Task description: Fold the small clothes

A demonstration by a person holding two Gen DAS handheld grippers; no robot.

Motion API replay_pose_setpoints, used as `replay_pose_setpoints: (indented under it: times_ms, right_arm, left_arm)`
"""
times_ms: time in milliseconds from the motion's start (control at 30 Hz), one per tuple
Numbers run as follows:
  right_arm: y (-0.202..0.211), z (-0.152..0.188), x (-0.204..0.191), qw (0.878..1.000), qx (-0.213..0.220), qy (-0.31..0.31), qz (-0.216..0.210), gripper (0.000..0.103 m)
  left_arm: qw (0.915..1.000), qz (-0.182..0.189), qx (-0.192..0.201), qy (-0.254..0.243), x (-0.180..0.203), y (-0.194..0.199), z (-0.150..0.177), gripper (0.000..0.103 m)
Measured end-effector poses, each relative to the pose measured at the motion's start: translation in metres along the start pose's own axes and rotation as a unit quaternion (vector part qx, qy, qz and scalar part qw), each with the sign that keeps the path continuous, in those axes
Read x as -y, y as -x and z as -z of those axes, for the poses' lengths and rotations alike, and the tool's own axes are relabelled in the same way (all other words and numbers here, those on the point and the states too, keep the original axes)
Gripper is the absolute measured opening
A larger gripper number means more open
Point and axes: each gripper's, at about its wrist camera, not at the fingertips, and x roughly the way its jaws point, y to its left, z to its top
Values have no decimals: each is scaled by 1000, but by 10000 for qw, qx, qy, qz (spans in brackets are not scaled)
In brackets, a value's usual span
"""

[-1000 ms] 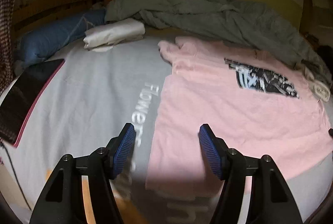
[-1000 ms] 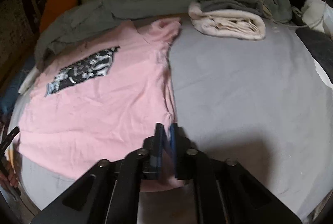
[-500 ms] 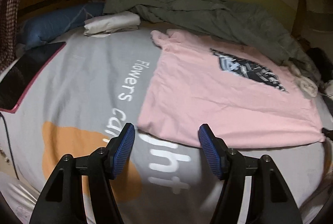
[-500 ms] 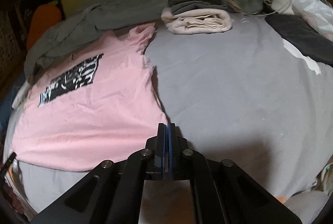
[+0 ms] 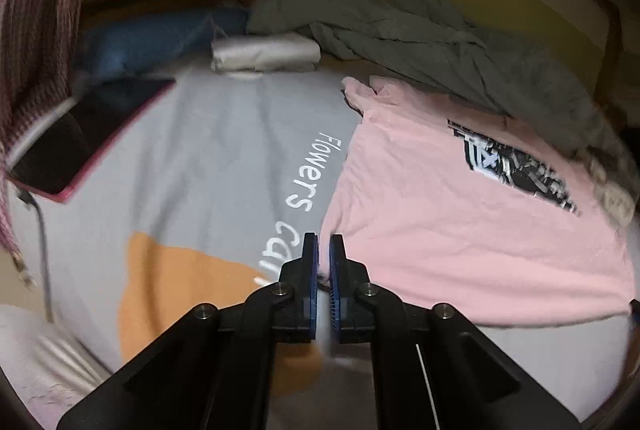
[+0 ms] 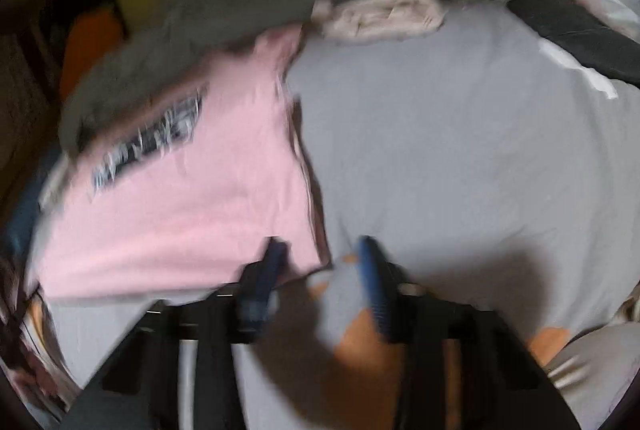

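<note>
Much bare grey sheet [image 6: 460,150] flanks pink shirt [image 5: 460,230].

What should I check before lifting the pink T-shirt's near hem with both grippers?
1. Pink T-shirt spread flat, print up: ok.
2. Left gripper at the near left corner, jaws just closed: ok.
3. Fabric actually pinched in the left gripper: cannot tell.
4. Right gripper gripping the other near corner: not ok; its jaws have just been opening and stand apart, with the corner between them unpinched.
5. Right wrist view sharp enough to aim: not ok, blurred.
6. Grey blanket off the shirt's far edge: cannot tell.
</note>
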Motion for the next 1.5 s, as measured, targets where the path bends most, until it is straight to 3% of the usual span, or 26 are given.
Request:
replay_pose_setpoints:
  times_ms: [67, 133, 200, 267, 367, 467, 567, 633, 700, 833, 900, 933, 967, 1033, 1133, 1233, 1300, 1500]
  right_arm:
    - [1, 1, -1, 10000, 45, 19, 24, 34]
    - [2, 1, 4, 9999, 72, -123, -56, 34]
    - [9, -2, 8, 9989, 281, -331, -195, 34]
    - [26, -3, 8, 9962, 734, -392, -268, 34]
    - [47, 2, 2, 9900, 1365, -282, -219, 34]
    - [40, 12, -5, 9930, 1018, -224, -551, 34]
    - [24, 20, -3, 9951, 569, -513, -618, 34]
    - [12, 19, 2, 9937, 268, -751, -787, 34]
    - [10, 19, 7, 9923, 237, -856, -869, 34]
    - [-3, 10, 19, 9845, 189, -1306, -1153, 35]
    - [-6, 7, 20, 9819, 229, -1437, -1213, 35]
    - [-7, 6, 20, 9829, 247, -1420, -1146, 28]
    - [-7, 5, 18, 9851, 270, -1374, -1001, 7]
    - [-2, 6, 17, 9862, 404, -1309, -924, 4]
    - [32, 9, 19, 9814, 1093, -1220, -999, 3]
    - [69, 14, 16, 9762, 1505, -1220, -976, 3]
    - [88, 17, 15, 9746, 1538, -1274, -1016, 3]
    - [84, 6, 12, 9814, 1226, -1237, -803, 3]
  left_arm:
    - [9995, -206, -128, -200, 6, -5, 9, 5]
    - [9996, -170, -100, -209, 6, -7, 9, 7]
    - [9999, 97, -42, -24, 0, -5, 4, 11]
    - [9988, 406, 131, 246, -8, 6, 3, 28]
    - [9948, 879, 450, 242, -6, 24, 1, 37]
    - [9936, 1081, 200, 252, 2, 24, 9, 56]
    - [9866, 1391, -447, 725, -4, 5, 22, 56]
    - [9857, 1413, -399, 821, -5, 5, 21, 56]
    - [9828, 1526, -461, 937, -6, 1, 16, 57]
    - [9785, 1617, -431, 1209, -11, -8, 11, 54]
    - [9801, 1475, -399, 1269, -13, -14, 5, 29]
    - [9811, 1387, -424, 1281, -14, -18, 3, 1]
    - [9801, 1401, -460, 1332, -18, -22, 2, 2]
    - [9737, 1577, -393, 1596, -27, -18, 2, 1]
    - [9749, 1643, 90, 1502, -30, 9, -5, 1]
    - [9767, 1563, 270, 1443, -30, 37, -15, 1]
    - [9838, 1275, 70, 1254, -27, 48, -21, 1]
    - [9863, 1219, -56, 1109, -21, 56, -43, 1]
